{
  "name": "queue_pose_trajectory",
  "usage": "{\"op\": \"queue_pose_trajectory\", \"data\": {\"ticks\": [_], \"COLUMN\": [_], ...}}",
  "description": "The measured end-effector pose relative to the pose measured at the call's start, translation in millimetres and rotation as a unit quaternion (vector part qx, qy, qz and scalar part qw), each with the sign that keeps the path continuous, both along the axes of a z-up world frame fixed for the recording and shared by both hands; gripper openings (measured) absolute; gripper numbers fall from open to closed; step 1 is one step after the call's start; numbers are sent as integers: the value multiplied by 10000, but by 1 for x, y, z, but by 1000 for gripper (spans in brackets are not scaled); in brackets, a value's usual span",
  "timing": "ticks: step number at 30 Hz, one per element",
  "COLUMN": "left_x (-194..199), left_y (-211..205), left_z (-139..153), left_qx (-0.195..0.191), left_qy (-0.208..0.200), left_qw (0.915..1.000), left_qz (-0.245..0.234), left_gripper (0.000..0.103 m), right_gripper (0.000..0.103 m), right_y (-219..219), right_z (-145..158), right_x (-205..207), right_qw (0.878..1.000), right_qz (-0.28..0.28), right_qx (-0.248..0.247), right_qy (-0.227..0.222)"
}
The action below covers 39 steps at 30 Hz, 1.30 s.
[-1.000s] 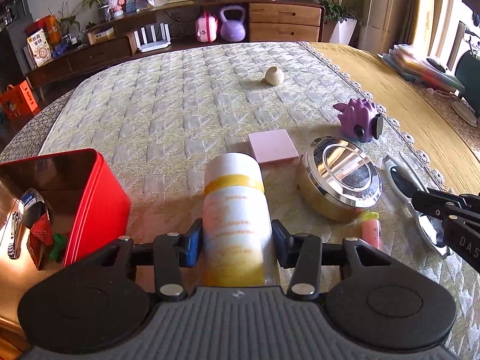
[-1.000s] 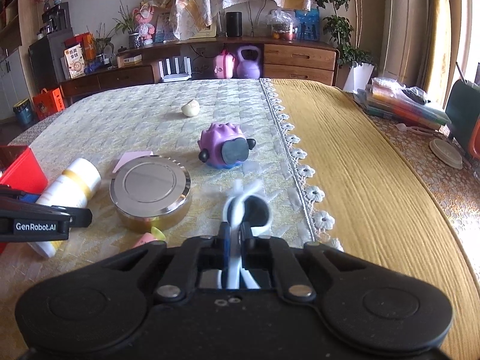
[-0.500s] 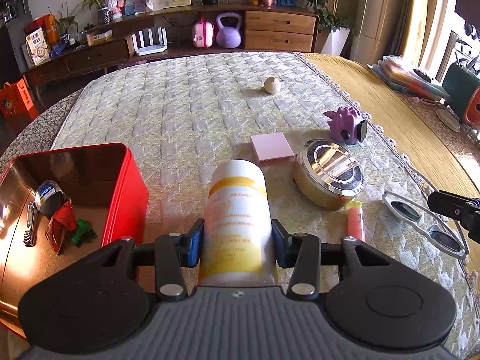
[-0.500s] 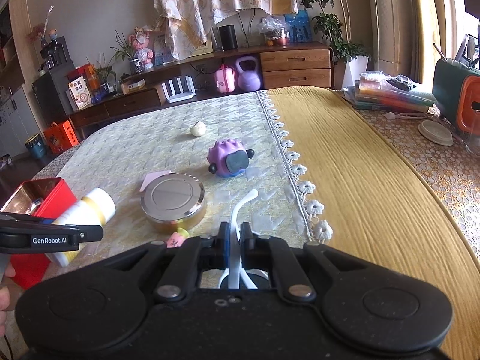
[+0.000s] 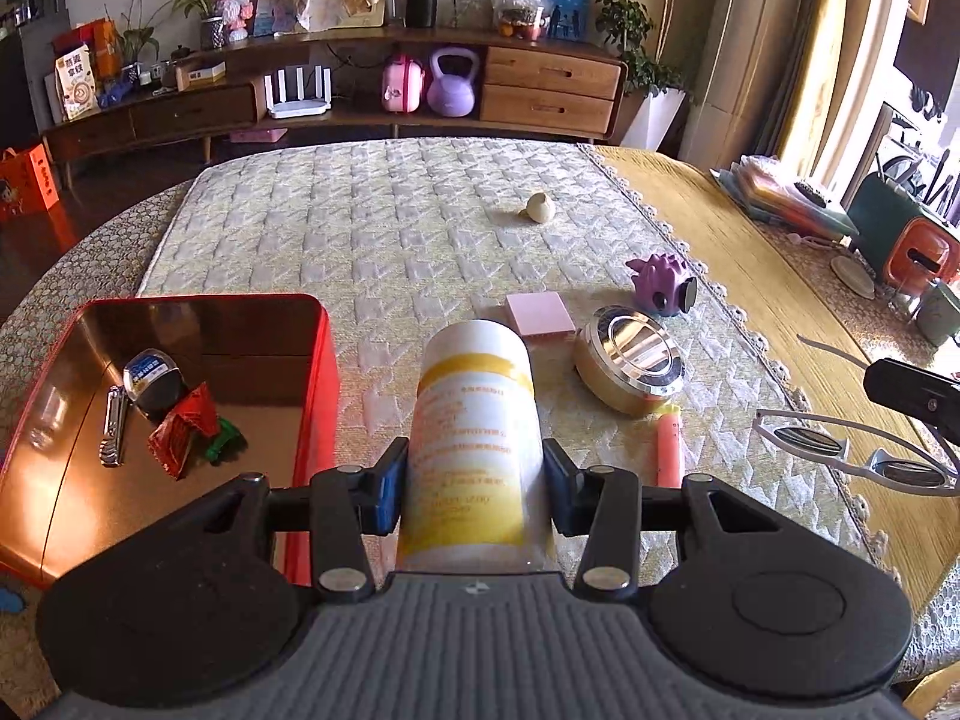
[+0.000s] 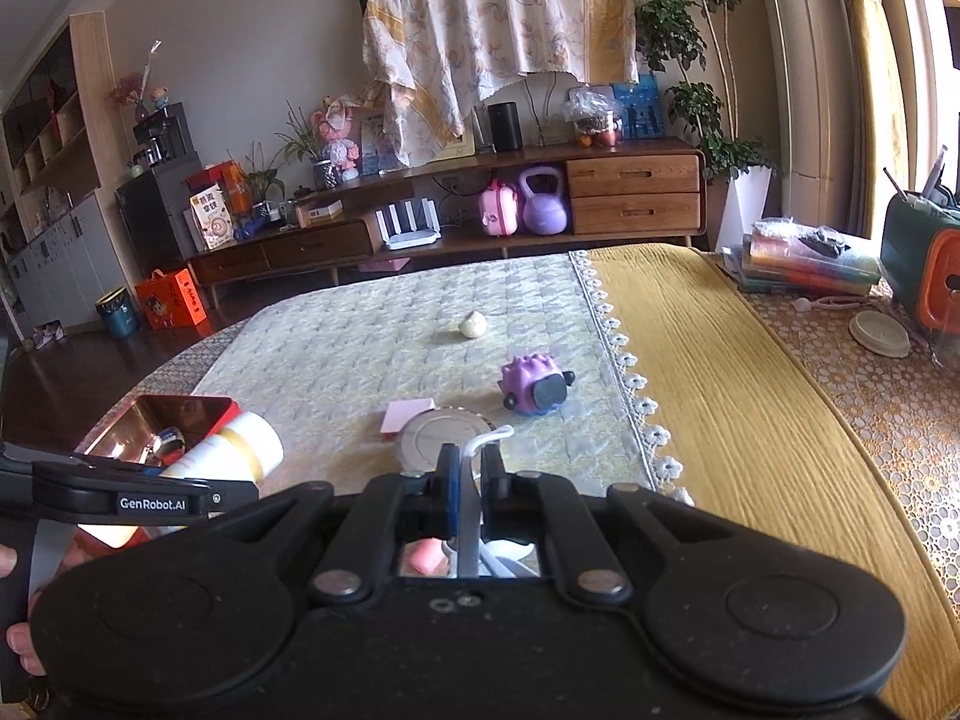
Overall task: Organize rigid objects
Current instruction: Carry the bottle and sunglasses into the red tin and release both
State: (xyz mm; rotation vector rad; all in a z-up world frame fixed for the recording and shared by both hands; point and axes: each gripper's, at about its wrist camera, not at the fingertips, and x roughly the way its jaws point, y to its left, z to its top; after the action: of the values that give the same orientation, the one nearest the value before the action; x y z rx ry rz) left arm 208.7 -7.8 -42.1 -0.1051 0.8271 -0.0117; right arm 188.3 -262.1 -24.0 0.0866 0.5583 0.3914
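My left gripper is shut on a white and yellow bottle and holds it above the quilted cloth, just right of the open red tin. The bottle also shows in the right wrist view. My right gripper is shut on white-framed sunglasses, raised off the table; in the left wrist view the sunglasses hang at the right. On the cloth lie a round gold tin, a pink pad, a purple toy, a pink tube and a small beige object.
The red tin holds a tape roll, nail clippers and a red packet. A yellow cloth covers the table's right side. Books and a green-orange container stand at far right.
Both grippers have risen with their loads. The bottle and the sunglasses are higher above the table, and the red tin shows more of its inside.
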Motion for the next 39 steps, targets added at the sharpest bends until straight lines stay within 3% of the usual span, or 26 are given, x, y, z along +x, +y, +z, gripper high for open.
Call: {"op": "queue_pose_trajectory", "data": {"ticks": [9, 19, 28, 39], "left_x": [-24, -42, -45, -23], "left_y": [53, 128, 175, 191], "left_z": [25, 35, 23, 3], "left_qx": [-75, -47, 10, 196], "left_qy": [-249, -365, -227, -69], "left_qw": [9992, 9956, 9936, 9948], "left_qz": [298, 858, 1105, 999], "left_gripper": [45, 45, 45, 45], "right_gripper": [7, 7, 7, 7], "right_y": [41, 118, 182, 231], "right_z": [24, 42, 34, 7], "right_x": [-12, -15, -6, 28], "right_qw": [9991, 9943, 9895, 9870], "right_qz": [373, 961, 1364, 1549], "right_qx": [19, 27, -106, -276], "right_qy": [-192, -461, -470, -324]}}
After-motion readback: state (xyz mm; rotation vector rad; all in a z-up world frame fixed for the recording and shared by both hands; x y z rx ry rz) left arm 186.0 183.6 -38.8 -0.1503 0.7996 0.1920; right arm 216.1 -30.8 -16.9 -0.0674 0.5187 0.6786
